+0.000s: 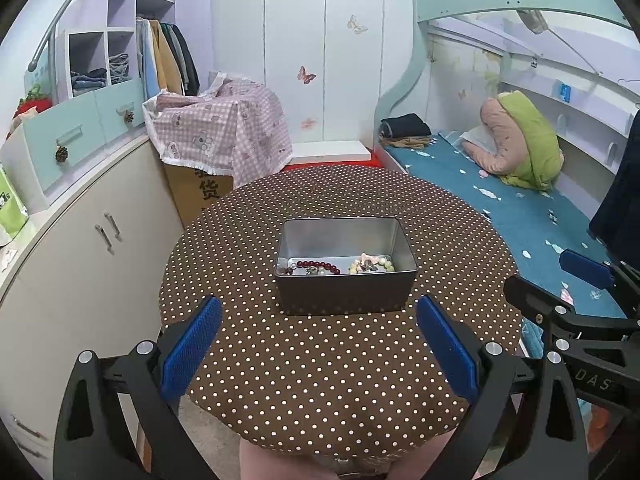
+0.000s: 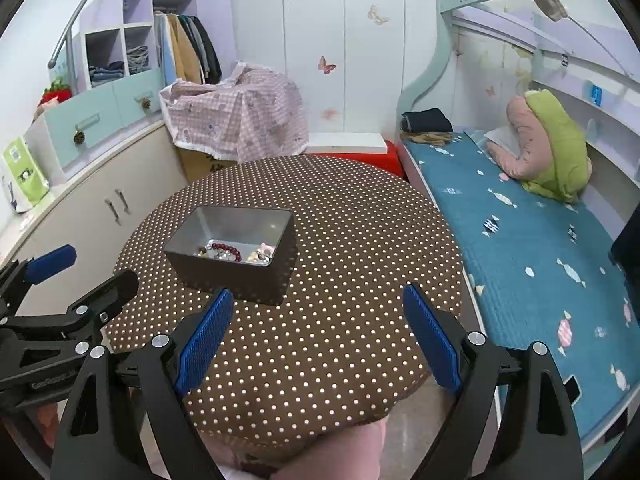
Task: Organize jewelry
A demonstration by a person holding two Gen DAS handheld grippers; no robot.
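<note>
On dotted cloth (image 1: 320, 360), rectangular metal tin (image 1: 346, 288).

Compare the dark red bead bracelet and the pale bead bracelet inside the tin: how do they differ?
The dark red bead bracelet has glossy maroon beads; the pale bead bracelet has cream and light green beads with a pink piece. The red one lies toward the left of the metal tin, the pale one toward the right. Both rest on the tin's floor, with both grippers open and empty.
</note>
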